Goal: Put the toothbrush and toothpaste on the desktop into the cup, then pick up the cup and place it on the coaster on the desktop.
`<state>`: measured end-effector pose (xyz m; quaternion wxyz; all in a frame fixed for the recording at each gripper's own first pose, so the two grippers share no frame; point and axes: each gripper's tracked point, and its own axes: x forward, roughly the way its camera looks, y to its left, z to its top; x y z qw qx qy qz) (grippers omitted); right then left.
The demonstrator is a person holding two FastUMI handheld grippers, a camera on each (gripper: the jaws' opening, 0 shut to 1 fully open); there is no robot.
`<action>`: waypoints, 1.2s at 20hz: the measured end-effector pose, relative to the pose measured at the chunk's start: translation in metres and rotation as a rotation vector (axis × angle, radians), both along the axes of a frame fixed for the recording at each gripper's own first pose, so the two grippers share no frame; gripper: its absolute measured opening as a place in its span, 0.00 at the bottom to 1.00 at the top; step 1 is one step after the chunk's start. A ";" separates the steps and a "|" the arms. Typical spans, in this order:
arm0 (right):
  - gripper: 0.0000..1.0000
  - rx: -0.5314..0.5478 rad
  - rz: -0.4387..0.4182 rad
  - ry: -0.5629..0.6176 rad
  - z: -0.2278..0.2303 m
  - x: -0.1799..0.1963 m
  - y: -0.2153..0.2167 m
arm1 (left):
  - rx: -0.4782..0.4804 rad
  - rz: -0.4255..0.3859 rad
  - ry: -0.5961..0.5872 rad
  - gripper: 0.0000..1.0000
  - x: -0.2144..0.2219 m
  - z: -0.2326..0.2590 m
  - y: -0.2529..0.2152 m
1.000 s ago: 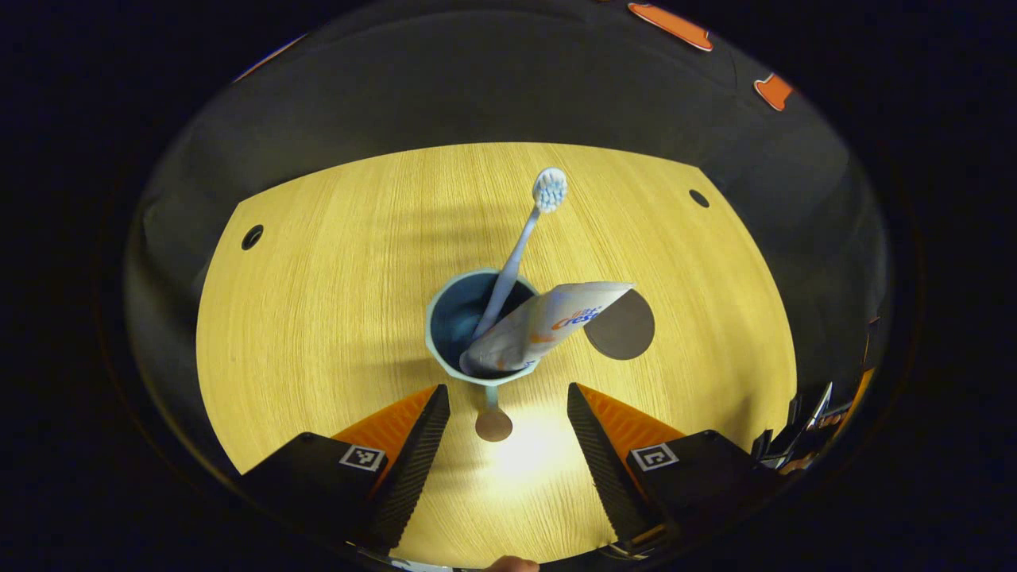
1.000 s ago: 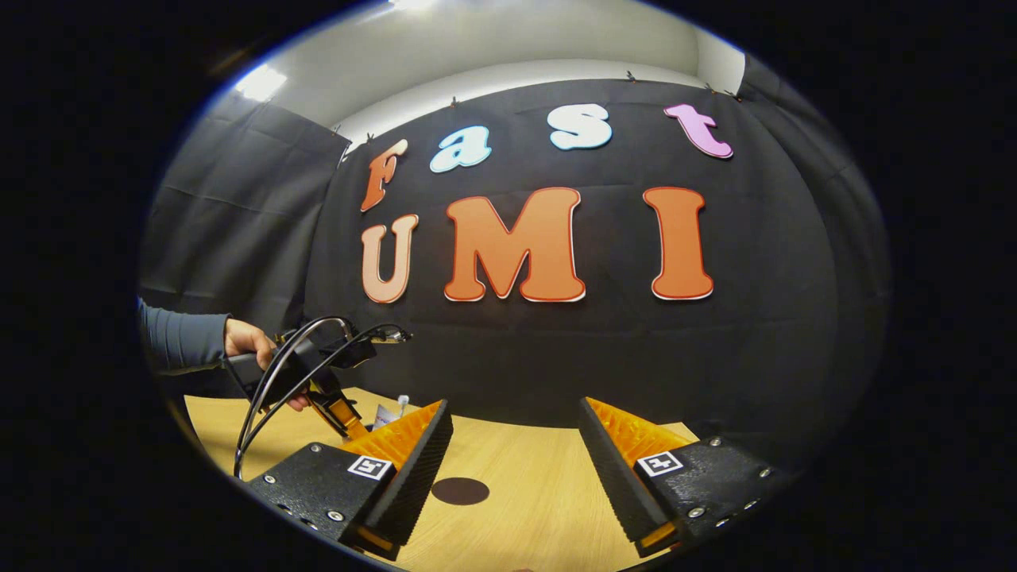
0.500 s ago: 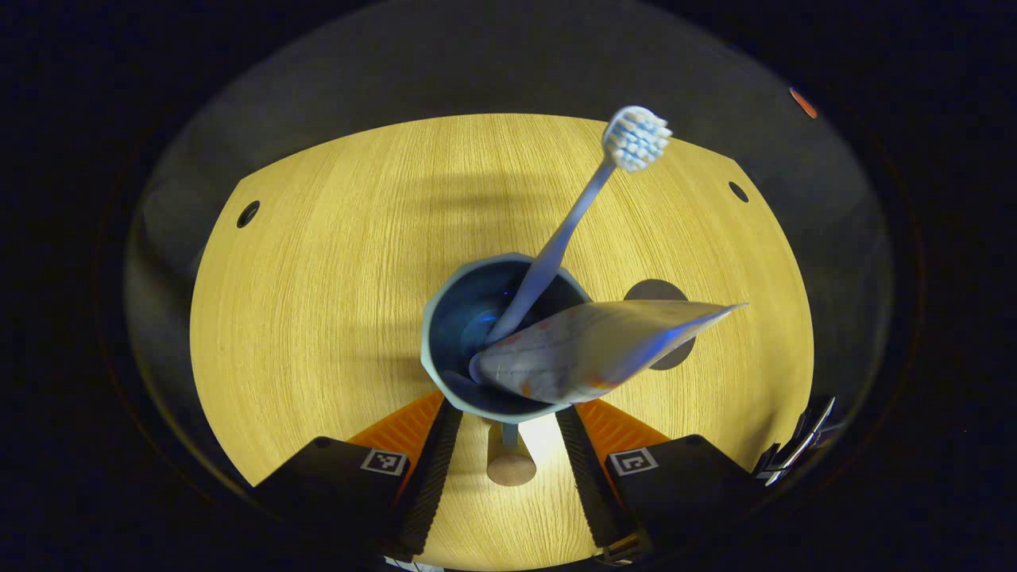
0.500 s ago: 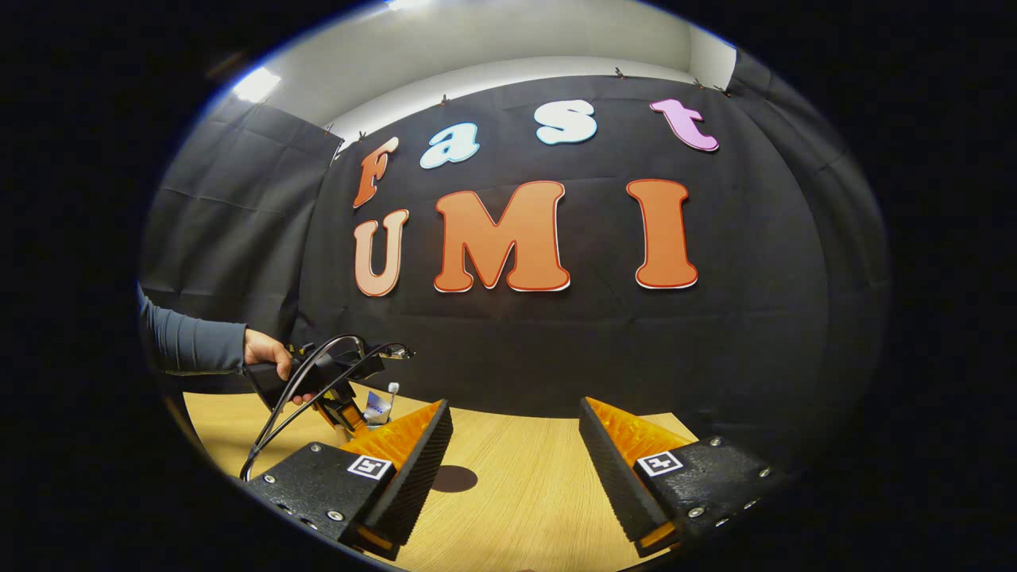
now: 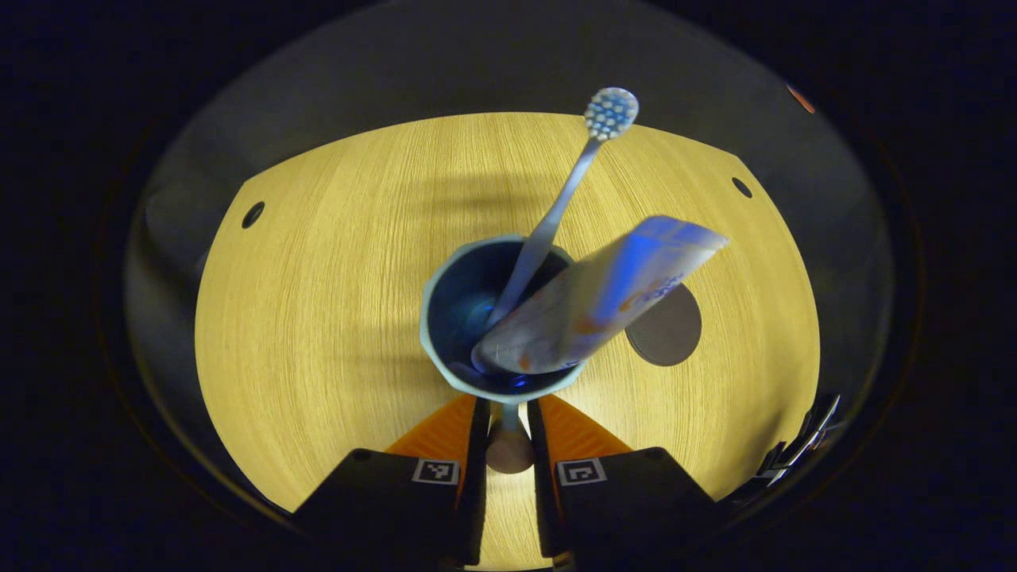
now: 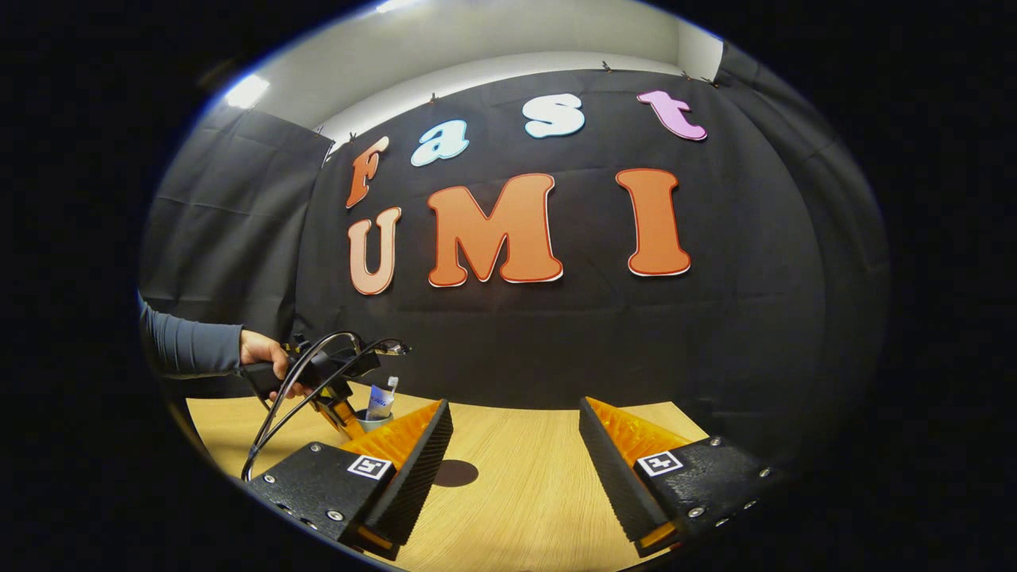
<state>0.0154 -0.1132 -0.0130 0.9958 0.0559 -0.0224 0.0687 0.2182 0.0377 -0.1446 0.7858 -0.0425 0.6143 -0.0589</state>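
In the left gripper view a pale blue cup (image 5: 445,318) stands on a thin stem with a round foot. A toothbrush (image 5: 556,214) leans out of it, bristles up and to the right. Beside the brush, a toothpaste tube (image 5: 604,298) slants right. My left gripper (image 5: 503,409) is shut on the stem, just under the bowl. The dark round coaster (image 5: 667,330) lies on the wooden desktop (image 5: 318,318), right of the cup and partly behind the tube. My right gripper (image 6: 515,445) hangs open over the desktop, the coaster (image 6: 455,473) low between its fingers.
The right gripper view shows a hand (image 6: 266,357) in a grey sleeve holding the left gripper (image 6: 338,401) at the cup (image 6: 367,419) on the left. Two small holes (image 5: 253,214) (image 5: 741,187) mark the desktop's far corners. Black cloth walls surround the table.
My left gripper's fingers went from wide apart to shut on the cup's stem. The cup came nearer, and the toothpaste tube swung inside it. The right gripper barely moved.
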 end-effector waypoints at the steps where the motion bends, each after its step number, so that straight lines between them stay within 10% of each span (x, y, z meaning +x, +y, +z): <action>1: 0.96 0.005 0.003 0.000 -0.001 -0.002 0.000 | -0.001 0.000 -0.005 0.31 -0.004 0.001 -0.002; 24: 0.96 0.037 -0.129 0.042 -0.007 -0.038 -0.064 | -0.023 -0.169 -0.159 0.21 0.020 0.003 0.003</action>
